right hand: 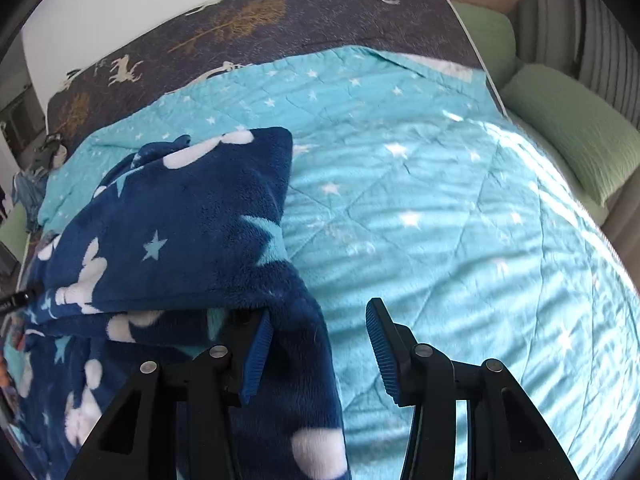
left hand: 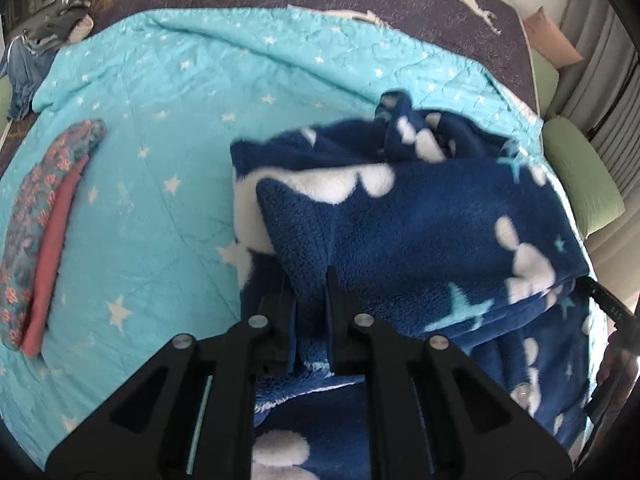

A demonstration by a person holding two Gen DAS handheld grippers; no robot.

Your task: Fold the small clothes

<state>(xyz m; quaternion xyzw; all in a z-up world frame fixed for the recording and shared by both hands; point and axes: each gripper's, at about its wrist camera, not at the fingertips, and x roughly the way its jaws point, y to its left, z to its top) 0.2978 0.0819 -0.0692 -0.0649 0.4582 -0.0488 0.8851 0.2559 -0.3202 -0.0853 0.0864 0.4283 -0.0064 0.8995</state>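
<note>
Nearest the left wrist camera, the left tongs [left hand: 310,300] are pinched narrow on a fold of the dark blue fleece garment with white clouds and pale stars [left hand: 420,232]. That garment lies bunched on the turquoise quilted bedspread with white stars [left hand: 168,92], part of it lifted in a thick fold.

Seen from the right wrist camera, the right tongs [right hand: 316,344] stand about half open; the same fleece [right hand: 180,216] drapes over the left blue ribbed pad [right hand: 256,356], while the right pad is clear of it above the bedspread [right hand: 440,208], so nothing is clamped.

Farther left on the bedspread lies a folded pile of small clothes, floral grey-blue over plain pink [left hand: 44,232]. Beyond the quilt, a dark bedsheet printed with white deer and golden trees [right hand: 280,12] covers the bed, and green pillows [right hand: 572,136] lie along its right side.
</note>
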